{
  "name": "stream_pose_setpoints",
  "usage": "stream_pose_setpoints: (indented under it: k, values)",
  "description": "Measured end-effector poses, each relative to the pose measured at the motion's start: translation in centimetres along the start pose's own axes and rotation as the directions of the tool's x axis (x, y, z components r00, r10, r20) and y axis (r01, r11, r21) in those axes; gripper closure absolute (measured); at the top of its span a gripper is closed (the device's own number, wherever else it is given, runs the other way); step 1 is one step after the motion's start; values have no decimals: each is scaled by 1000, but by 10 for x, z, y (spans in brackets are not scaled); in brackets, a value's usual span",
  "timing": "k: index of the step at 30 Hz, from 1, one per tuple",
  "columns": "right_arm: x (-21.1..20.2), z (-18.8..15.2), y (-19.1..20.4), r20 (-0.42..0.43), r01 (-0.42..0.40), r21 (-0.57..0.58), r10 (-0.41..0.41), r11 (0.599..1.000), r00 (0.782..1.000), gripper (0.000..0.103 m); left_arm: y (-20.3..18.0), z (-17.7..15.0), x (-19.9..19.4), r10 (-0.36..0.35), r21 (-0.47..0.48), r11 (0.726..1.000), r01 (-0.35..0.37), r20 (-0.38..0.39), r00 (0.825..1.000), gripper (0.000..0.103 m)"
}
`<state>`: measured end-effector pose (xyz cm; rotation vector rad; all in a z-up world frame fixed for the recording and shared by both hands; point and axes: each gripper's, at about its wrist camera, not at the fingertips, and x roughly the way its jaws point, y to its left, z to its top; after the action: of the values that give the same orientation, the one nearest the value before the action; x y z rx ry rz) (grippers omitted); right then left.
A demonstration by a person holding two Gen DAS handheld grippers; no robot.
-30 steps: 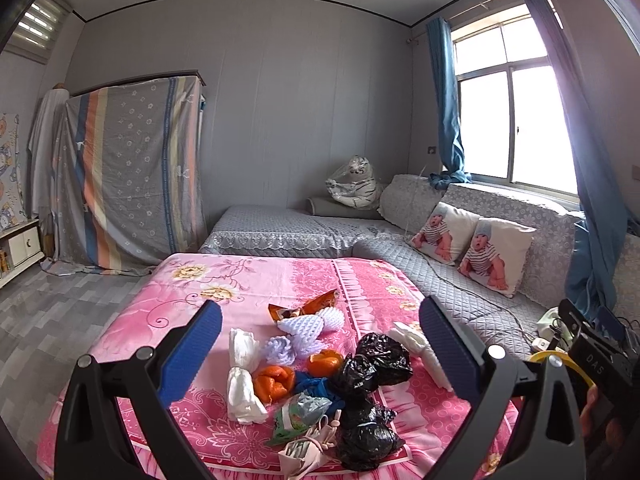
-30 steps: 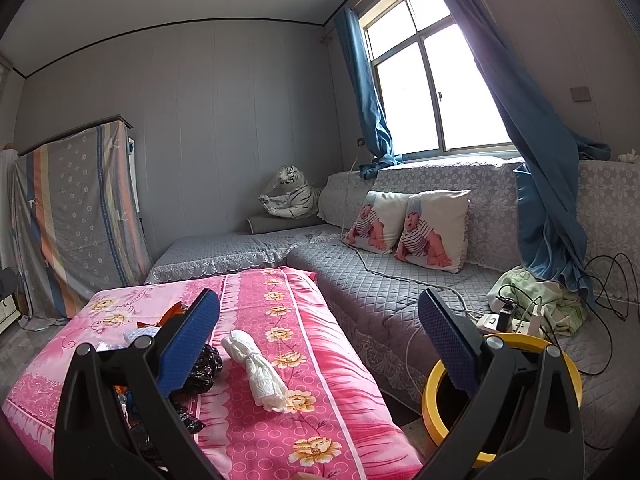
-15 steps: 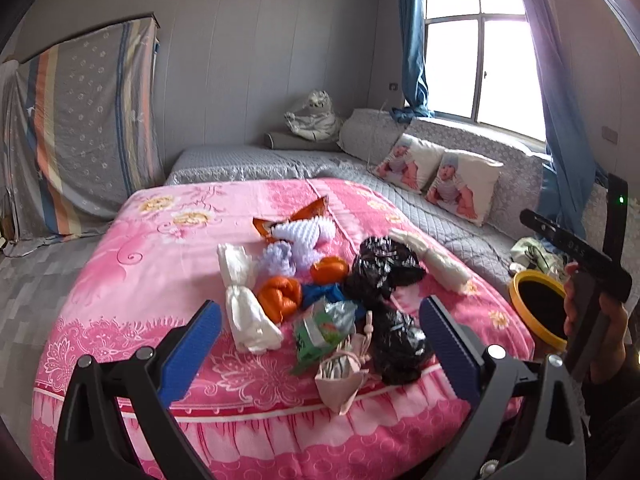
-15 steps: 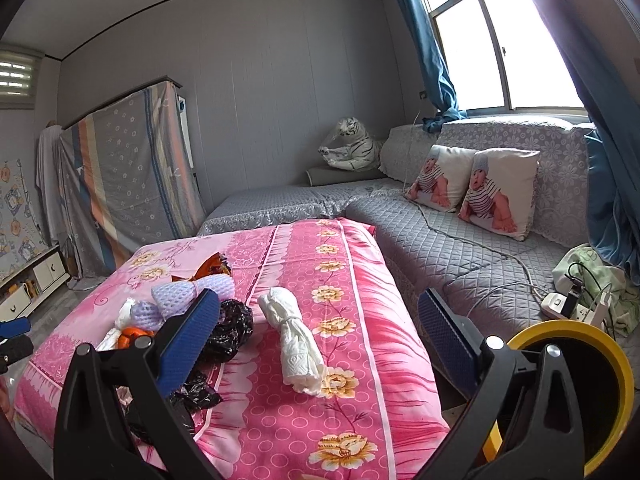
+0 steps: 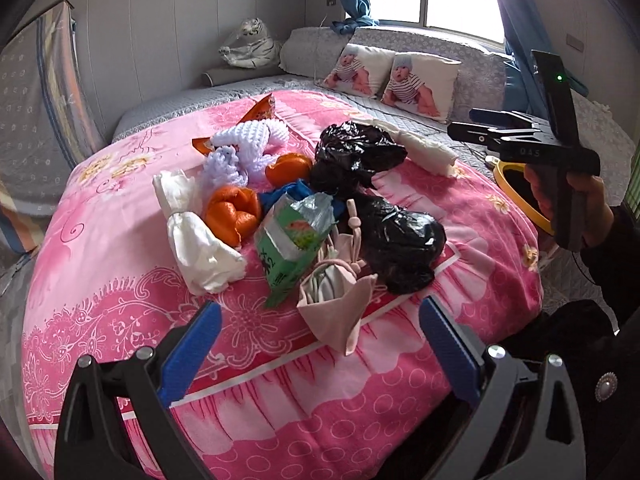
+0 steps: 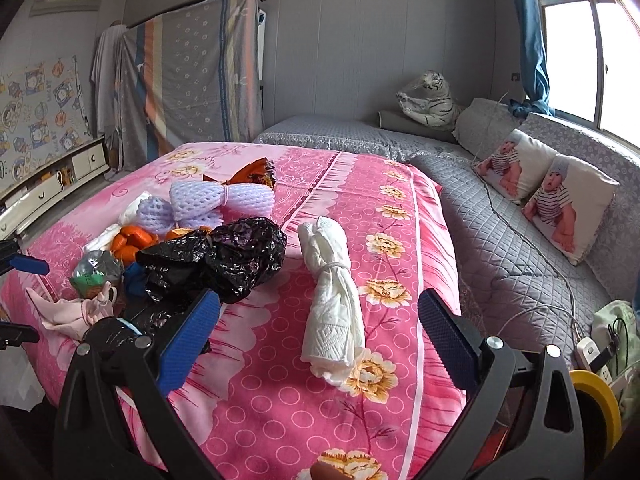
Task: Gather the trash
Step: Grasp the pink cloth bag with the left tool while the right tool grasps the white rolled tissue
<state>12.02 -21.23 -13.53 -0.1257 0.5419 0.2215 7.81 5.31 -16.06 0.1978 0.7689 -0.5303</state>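
Left wrist view first: the left gripper [image 5: 320, 344] hangs over the near edge of the pink bedspread [image 5: 120, 280] with its blue jaws spread wide and nothing between them. The trash heap sits just beyond them, mid-bedspread. Closest to the jaws is a pale pink pouch [image 5: 336, 304], touching a green snack packet [image 5: 292, 244] just behind it. A tied white bag [image 5: 196, 232] lies on the packet's left, and an orange bag [image 5: 234, 214] is tucked between those two. On the packet's right there's a lumpy black bag [image 5: 400, 240], and a second black bag [image 5: 356, 156] sits behind that one. A blue scrap [image 5: 288, 194] pokes out from under the pile. Further back are lilac foam netting [image 5: 240, 156], another orange lump [image 5: 288, 168] and an orange wrapper [image 5: 260, 110]. Off the bedspread's right side a hand [image 5: 588, 208] holds the other tool, with a yellow-rimmed bin [image 5: 516, 192] partly hidden behind it.

Right wrist view: the right gripper [image 6: 320, 336] also has its jaws wide apart and empty, hovering over the bedspread. Between them, a bit further in, lies a white paper bundle [image 6: 332, 308], tied in the middle and lying alone, apart from the heap. The black bags and the rest of the pile are to its left. The yellow bin rim shows at the bedspread's right, down low. Two baby-print cushions [image 6: 548, 188] lean on the grey sofa [image 6: 500, 248] beyond.
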Motion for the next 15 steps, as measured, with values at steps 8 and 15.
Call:
stream_pose_setpoints:
  k: [8,15]
  values:
    - [42,11,1,-150,-62,-112,45,992,988,8,7,2,24,-41,-51,998,38,-78,996,8]
    - [68,16,-1,-206,-99,-134,70,986,976,8,17,8,28,-82,-118,990,73,-74,994,8]
